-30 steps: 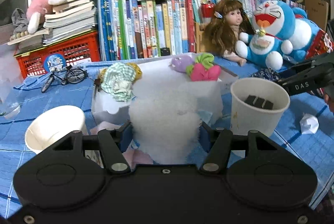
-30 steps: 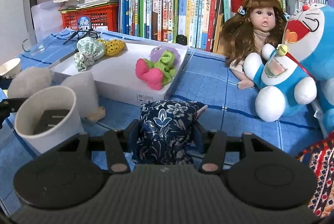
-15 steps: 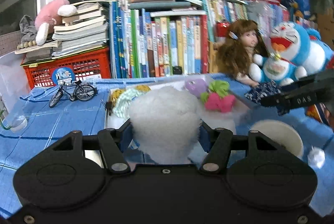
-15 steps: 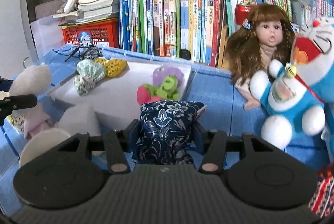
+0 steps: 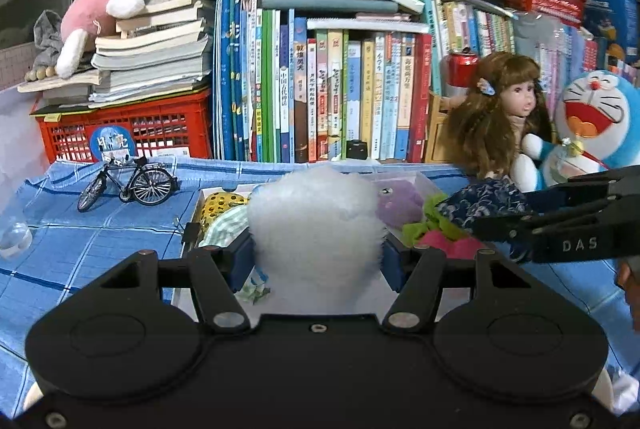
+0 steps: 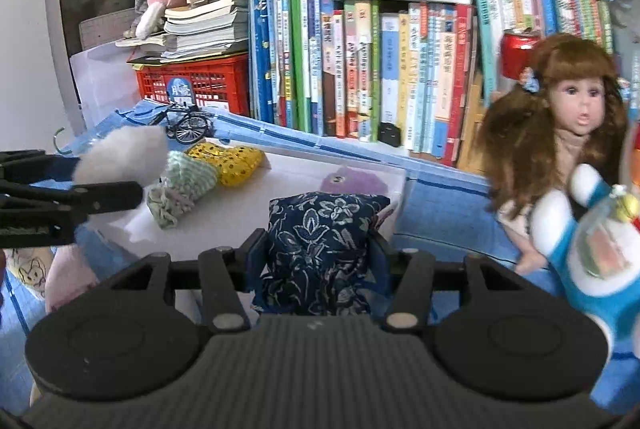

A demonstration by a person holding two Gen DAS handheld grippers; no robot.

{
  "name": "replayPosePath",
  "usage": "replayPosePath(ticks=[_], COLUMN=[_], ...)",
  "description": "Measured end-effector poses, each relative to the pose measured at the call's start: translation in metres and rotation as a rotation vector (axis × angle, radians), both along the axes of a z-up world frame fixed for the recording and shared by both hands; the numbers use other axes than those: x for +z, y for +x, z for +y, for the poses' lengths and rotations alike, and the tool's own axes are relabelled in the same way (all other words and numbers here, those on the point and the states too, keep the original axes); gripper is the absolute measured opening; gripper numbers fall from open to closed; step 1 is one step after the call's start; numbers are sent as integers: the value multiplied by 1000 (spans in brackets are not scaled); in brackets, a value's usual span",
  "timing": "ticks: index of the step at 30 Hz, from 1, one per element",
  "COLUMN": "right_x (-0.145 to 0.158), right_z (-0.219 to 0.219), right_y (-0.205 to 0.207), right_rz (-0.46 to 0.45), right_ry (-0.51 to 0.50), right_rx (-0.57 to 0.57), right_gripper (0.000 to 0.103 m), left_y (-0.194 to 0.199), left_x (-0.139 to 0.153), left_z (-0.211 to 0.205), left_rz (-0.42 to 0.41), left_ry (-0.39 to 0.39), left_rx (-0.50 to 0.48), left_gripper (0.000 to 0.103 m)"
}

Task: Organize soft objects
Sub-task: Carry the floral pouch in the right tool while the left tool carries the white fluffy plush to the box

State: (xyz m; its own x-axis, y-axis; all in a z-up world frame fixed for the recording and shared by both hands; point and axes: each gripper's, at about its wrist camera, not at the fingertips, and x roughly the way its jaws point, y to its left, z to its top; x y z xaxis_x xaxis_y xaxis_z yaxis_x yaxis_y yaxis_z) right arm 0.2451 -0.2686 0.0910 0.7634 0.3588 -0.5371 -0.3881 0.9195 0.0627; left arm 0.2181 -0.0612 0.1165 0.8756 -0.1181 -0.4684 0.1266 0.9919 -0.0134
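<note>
My left gripper [image 5: 318, 257] is clamped on a white fluffy ball [image 5: 316, 225]; my right gripper [image 6: 318, 257] pinches a navy floral pouch [image 6: 320, 249]. Both hang over the near edge of the white tray [image 6: 288, 177] (yellow, green and purple soft toys lie inside).

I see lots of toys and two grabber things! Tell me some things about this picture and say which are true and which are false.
1. The left gripper holds a fluffy white cotton ball. True.
2. The right gripper is empty. False: it is shut on a dark blue flowered cloth pouch.
3. A yellow spotted soft toy lies in the white tray. True.
4. The small black toy bicycle stands inside the tray. False: it stands on the blue checked cloth, outside it.
5. The brown-haired doll sits by the books. True.
</note>
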Motion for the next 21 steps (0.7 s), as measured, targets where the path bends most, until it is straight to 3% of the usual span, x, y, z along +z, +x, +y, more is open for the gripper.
replayPosePath(ticks=[11,17,21], right_x=[-1,-10,-22], right_z=[32,48,49], right_y=[28,35,39], right_rz=[33,44,79], right_ry=[-10,-66,-31], right_rx=[117,156,203], right_gripper=[60,63,63], left_y=[23,50,63], left_x=[7,-14,-28], left_z=[-3,-2,-1], left_rz=[39,112,149], left_ry=[27,26,29], left_rx=[19,39,49], left_gripper=[60,60,60])
